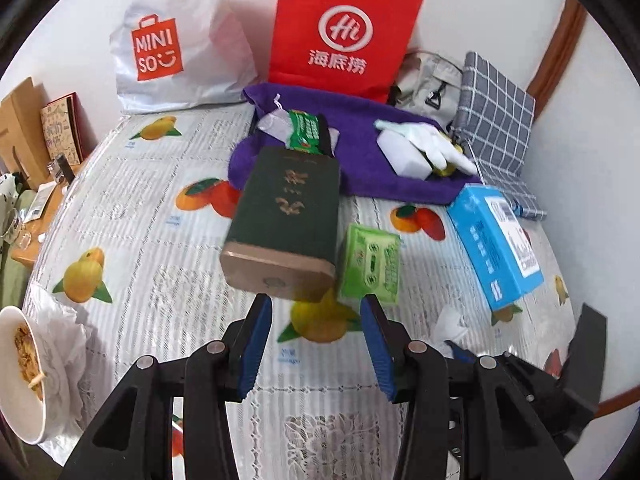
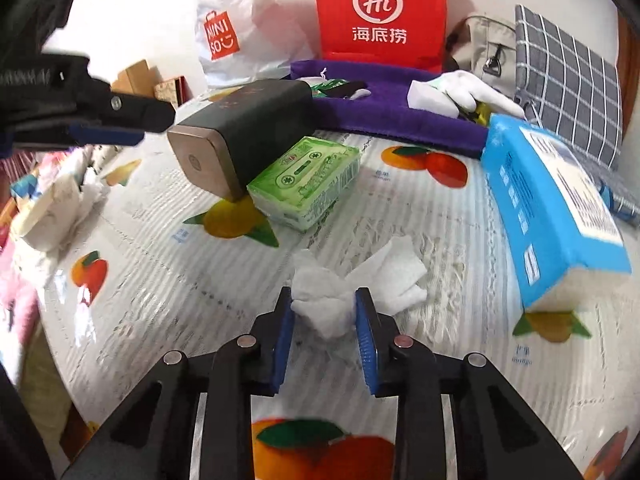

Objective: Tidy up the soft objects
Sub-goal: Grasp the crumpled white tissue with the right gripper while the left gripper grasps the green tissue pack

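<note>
A crumpled white tissue [image 2: 340, 284] lies on the fruit-print tablecloth [image 2: 160, 248], and my right gripper [image 2: 325, 304] has its blue pads either side of it, closed onto its near end. My left gripper [image 1: 316, 316] is open and empty, just short of a dark green box [image 1: 286, 220] lying on its side. A green tissue pack [image 1: 370, 264] lies right of that box, and it also shows in the right wrist view [image 2: 306, 182]. A purple towel [image 1: 360, 152] at the back carries a white glove [image 1: 436, 144], a white block and a green packet [image 1: 306, 132].
A blue tissue box [image 1: 496, 240] lies at the right. A red bag [image 1: 340, 28], a white Miniso bag [image 1: 172, 44], a grey backpack and a checked grey cloth [image 1: 500, 120] line the wall. A bowl of food [image 1: 20, 372] sits at the left edge.
</note>
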Demonstrator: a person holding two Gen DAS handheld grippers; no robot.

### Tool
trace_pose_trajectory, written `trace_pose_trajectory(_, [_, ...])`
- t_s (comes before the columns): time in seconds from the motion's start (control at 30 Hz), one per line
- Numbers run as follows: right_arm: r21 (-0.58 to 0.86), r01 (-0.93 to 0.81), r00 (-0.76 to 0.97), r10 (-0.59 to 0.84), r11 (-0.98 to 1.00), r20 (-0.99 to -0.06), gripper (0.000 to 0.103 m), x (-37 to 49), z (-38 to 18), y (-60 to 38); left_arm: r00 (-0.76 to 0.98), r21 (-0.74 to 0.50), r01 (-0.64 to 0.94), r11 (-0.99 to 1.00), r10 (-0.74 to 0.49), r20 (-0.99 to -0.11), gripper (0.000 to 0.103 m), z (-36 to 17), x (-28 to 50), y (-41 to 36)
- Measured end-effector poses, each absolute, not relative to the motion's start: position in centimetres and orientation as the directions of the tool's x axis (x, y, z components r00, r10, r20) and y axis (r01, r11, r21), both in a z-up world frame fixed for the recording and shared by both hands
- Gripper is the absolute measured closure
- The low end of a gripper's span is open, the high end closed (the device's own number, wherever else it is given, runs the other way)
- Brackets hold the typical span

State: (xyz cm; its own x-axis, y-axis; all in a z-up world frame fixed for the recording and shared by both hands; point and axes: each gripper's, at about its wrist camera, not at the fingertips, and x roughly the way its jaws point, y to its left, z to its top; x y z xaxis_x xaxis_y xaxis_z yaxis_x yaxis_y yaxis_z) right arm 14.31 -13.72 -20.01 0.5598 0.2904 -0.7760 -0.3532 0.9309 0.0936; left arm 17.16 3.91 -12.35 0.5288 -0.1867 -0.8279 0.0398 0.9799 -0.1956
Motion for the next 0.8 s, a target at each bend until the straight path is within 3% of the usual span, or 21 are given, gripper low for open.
trace_pose_trajectory(0.2, [0.098, -0.323, 0.567, 0.275, 0.941, -0.777, 0.073, 12.9, -19.8, -16.0, 0.502, -0.173, 0.068, 0.983, -0.184, -0.845, 0.058, -13.7, 16.8, 1.7])
trace_pose_trajectory(0.33, [0.127, -0.282, 0.584, 0.275, 0.951, -0.763, 0.073, 11.8, -19.7, -18.6, 0.506, -0.165, 0.095, 0.982, -0.190, -0.841, 0.045, -14.2, 16.7, 0.5])
trace_pose_trajectory(0.53, [0.096, -0.232, 0.621, 0.223, 0.968, -0.751, 0.073, 10.5, -19.2, -21.8, 0.481, -0.206, 0.129, 0.970, -0.242, -0.843, 0.044, -15.2, 17.3, -1.4])
trace_pose_trajectory(0.8, [0.071, -0.180, 0.631, 0.170, 0.981, -0.757, 0.073, 10.5, -20.3, -24.6, 0.489, -0.115, 0.177, 0.977, -0.189, -0.851, 0.044, -16.1, 18.8, -3.9])
